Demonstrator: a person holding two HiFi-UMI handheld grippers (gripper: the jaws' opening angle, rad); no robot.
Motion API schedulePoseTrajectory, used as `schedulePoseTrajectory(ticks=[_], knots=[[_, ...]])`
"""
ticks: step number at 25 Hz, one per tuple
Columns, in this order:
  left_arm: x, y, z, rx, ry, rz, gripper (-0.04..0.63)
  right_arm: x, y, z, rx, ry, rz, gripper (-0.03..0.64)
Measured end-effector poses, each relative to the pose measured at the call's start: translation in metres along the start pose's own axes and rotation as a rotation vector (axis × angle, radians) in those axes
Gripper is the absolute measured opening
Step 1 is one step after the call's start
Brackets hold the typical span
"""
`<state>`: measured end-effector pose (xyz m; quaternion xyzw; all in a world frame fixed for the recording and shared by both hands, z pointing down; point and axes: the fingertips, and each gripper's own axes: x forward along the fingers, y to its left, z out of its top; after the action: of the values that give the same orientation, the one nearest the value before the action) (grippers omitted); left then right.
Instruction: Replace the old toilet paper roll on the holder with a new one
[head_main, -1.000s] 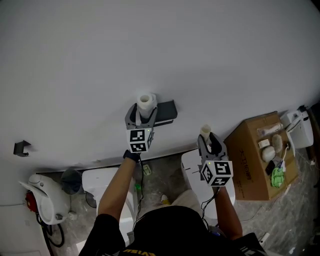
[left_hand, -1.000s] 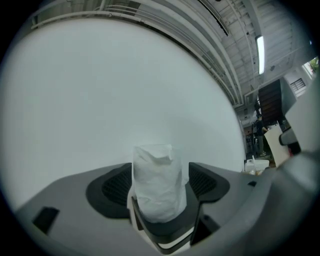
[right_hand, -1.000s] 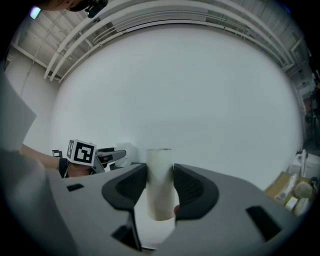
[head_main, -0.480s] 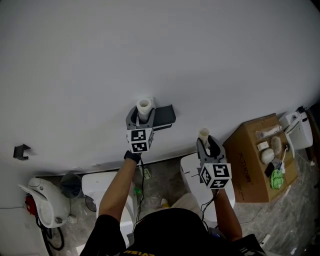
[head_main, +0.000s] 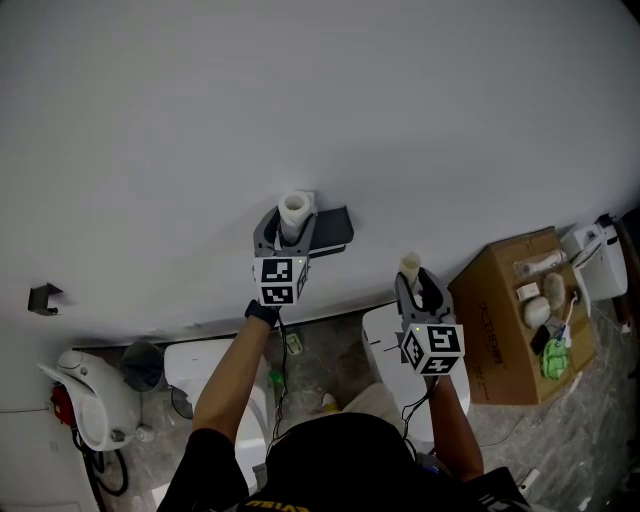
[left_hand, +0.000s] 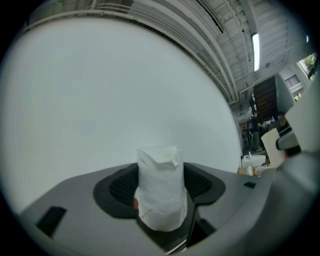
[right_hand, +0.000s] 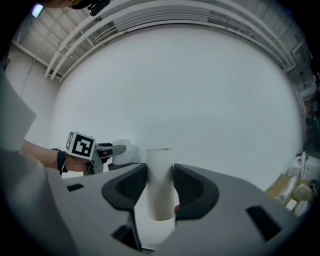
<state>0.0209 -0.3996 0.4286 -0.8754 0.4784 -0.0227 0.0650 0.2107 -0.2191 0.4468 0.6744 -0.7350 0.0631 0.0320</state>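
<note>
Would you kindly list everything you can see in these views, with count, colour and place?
wall: 1, white, fills the background
holder: 1, dark grey, on the wall beside the left gripper
bracket: 1, black, on the wall at far left
box: 1, brown, on the floor at right, small items on top
appliance: 1, white and red, lower left
roll: 1, white, between the left gripper's jaws
tube: 1, cream, between the right gripper's jaws
left gripper: 1, grey, by the holder, jaws have just been closing on the roll
right gripper: 1, grey, lower right, clamped on the tube
</note>
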Motion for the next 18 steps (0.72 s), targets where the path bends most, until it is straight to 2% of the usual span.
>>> schedulePoseTrajectory(ticks=[3,10,18], knots=[[-0.002,0.001,0.011,0.003,-0.018,-0.006,0.285,-0.001,-0.001,0.000,0.005,-0.003,-0.007,0.169],[0.000,-0.001,0.034,-0.043,-0.046,-0.021,0.285,0.001,0.003,0.004,0.008,-0.016,-0.003,0.170],[0.009,-0.033,0.052,-0.034,-0.053,-0.093,0.285,-0.003,0.001,0.007,0.010,-0.026,-0.019,0.170]])
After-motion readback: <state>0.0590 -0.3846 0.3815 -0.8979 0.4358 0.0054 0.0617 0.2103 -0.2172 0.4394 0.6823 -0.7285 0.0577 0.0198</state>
